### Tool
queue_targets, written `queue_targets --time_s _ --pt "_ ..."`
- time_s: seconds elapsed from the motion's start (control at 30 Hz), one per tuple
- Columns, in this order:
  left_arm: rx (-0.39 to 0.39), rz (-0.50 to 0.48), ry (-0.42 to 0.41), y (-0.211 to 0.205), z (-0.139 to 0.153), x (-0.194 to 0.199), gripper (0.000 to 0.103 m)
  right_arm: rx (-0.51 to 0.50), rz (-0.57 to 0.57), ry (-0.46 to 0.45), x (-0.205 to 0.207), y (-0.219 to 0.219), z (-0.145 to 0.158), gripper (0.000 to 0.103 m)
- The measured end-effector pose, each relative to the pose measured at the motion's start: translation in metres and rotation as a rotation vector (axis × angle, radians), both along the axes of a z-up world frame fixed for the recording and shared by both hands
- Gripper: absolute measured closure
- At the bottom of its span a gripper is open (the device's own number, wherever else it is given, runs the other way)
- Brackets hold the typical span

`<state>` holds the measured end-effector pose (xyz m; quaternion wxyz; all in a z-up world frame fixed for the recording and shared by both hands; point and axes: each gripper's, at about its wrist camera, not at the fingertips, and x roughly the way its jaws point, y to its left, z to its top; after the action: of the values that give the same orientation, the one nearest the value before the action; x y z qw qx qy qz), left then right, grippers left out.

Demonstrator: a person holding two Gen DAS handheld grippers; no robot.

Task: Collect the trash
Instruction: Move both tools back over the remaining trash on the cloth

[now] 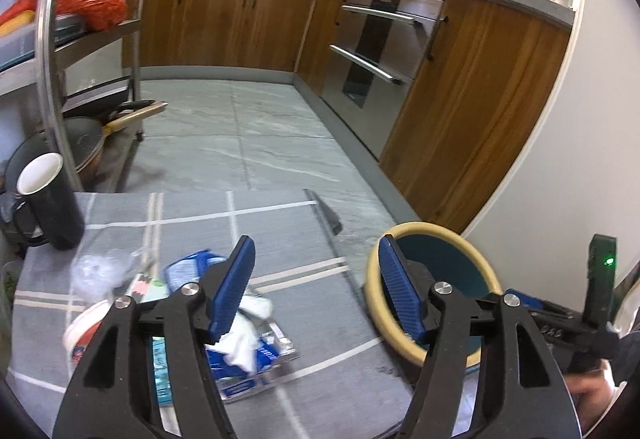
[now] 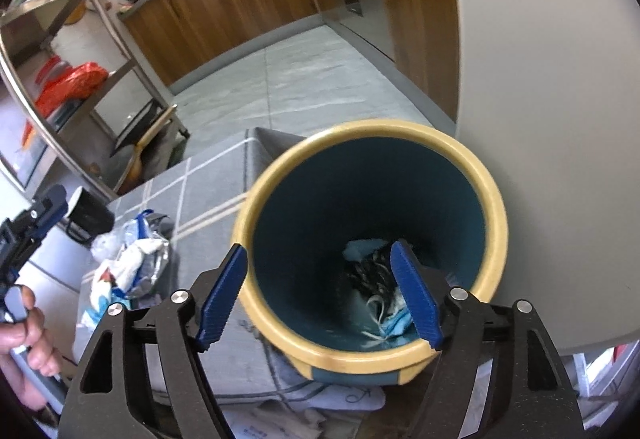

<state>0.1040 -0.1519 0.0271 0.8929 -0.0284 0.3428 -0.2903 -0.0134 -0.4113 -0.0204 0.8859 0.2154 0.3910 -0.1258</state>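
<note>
A pile of trash [image 1: 244, 335] lies on the grey checked tablecloth [image 1: 280, 231]: blue and white packets, white tissue, clear plastic and a white tub. My left gripper [image 1: 316, 243] hangs open above the cloth, just right of the pile, with nothing between its fingers. The bin [image 1: 424, 229], cream-rimmed and teal inside, stands at the table's right edge. In the right wrist view my right gripper [image 2: 319, 249] is open over the bin [image 2: 376, 129], one finger outside the rim and one over the inside. Crumpled blue, white and dark trash [image 2: 380, 291] lies at the bin's bottom.
A black mug [image 1: 48, 199] stands at the cloth's left edge. A steel rack [image 1: 44, 51] with a red bag [image 1: 92, 3] and a pan [image 1: 84, 143] is to the left. Wooden cabinets and an oven [image 1: 380, 47] line the far floor. A hand [image 2: 24, 339] holds the left gripper.
</note>
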Motion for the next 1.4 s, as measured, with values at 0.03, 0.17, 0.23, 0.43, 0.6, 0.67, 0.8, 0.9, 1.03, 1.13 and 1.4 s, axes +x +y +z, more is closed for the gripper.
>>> queue_targets --time_s 0.03,0.17,0.23,0.43,0.6,0.67,0.8,0.9,1.03,1.13,1.4 --pt "0.006 0.011 -0.001 0.006 -0.001 0.001 0.037 0.001 0.007 -0.003 0.002 0.003 0.001 0.026" --pt "0.037 0.049 -0.020 0.026 -0.002 0.002 0.030 -0.007 0.048 -0.007 0.012 0.018 0.005 0.025" --pt "0.048 0.067 -0.025 0.037 -0.003 0.001 0.028 -0.009 0.067 -0.007 0.016 0.026 0.006 0.024" --pt "0.083 0.145 -0.018 0.078 -0.011 0.002 0.028 -0.007 0.120 -0.006 0.029 0.045 0.008 0.023" --pt "0.103 0.214 0.006 0.110 -0.018 0.001 0.027 -0.008 0.176 -0.008 0.041 0.069 0.011 0.022" --pt "0.107 0.236 0.013 0.121 -0.021 0.001 0.027 -0.011 0.196 -0.009 0.045 0.079 0.012 0.022" --pt "0.117 0.285 0.037 0.144 -0.026 -0.001 0.026 -0.007 0.234 -0.010 0.051 0.095 0.014 0.022" --pt "0.128 0.312 0.052 0.157 -0.029 -0.004 0.026 -0.007 0.256 -0.011 0.054 0.105 0.014 0.022" --pt "0.144 0.333 0.075 0.172 -0.036 -0.007 0.026 -0.004 0.275 -0.011 0.057 0.116 0.014 0.021" --pt "0.157 0.337 0.121 0.181 -0.047 -0.006 0.025 0.001 0.290 -0.006 0.060 0.124 0.013 0.021" --pt "0.179 0.278 0.271 0.182 -0.089 -0.004 0.029 -0.011 0.349 0.012 0.069 0.151 0.010 0.021"
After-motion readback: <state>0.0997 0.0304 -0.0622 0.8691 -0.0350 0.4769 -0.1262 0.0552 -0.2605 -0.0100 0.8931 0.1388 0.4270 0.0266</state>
